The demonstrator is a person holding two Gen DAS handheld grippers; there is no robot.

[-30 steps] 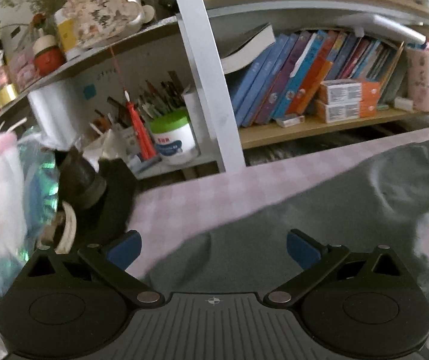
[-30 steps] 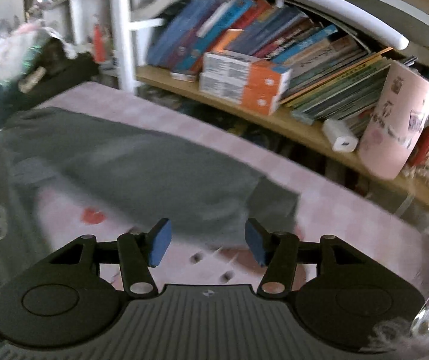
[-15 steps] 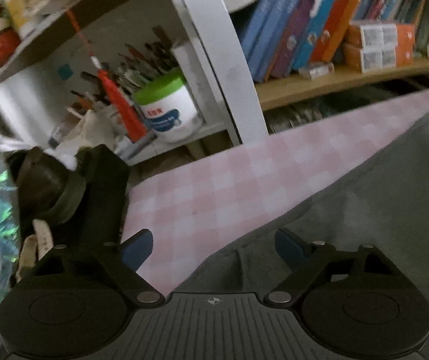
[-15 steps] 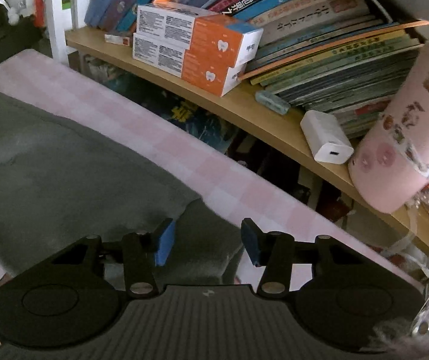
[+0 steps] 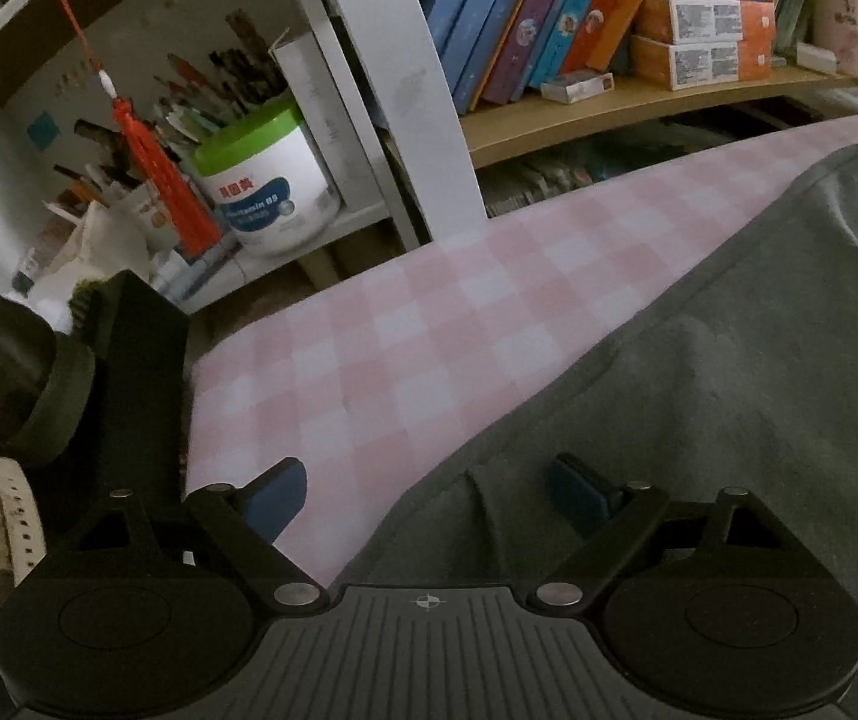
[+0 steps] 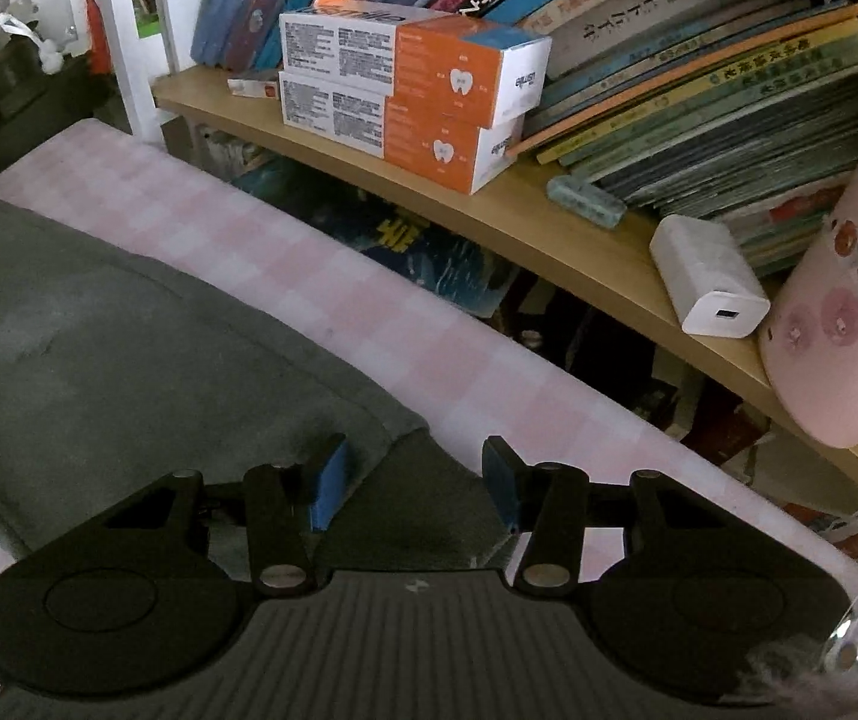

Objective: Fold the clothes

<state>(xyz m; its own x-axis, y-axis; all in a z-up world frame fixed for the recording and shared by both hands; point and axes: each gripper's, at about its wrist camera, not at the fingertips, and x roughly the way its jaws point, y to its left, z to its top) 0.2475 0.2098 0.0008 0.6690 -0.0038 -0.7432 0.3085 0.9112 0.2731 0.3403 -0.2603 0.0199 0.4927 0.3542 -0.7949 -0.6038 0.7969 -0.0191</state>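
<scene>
- Both my grippers are now lower and nearer the grey shirt (image 5: 729, 396) than a second ago.
- My left gripper (image 5: 429, 495) has been closing slightly; fingers remain wide apart over the hem.
- My right gripper (image 6: 411, 480) fingers stand half apart around a corner, not pressing.
- Risk: I pinch the pink tablecloth (image 5: 405, 324) too.

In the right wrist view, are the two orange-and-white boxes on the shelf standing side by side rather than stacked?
No. The orange-and-white boxes lie stacked, one on top of the other, on the wooden shelf.

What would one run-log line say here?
left gripper: open, over hem | right gripper: open, over corner | dark grey cloth garment: flat, unheld
</scene>
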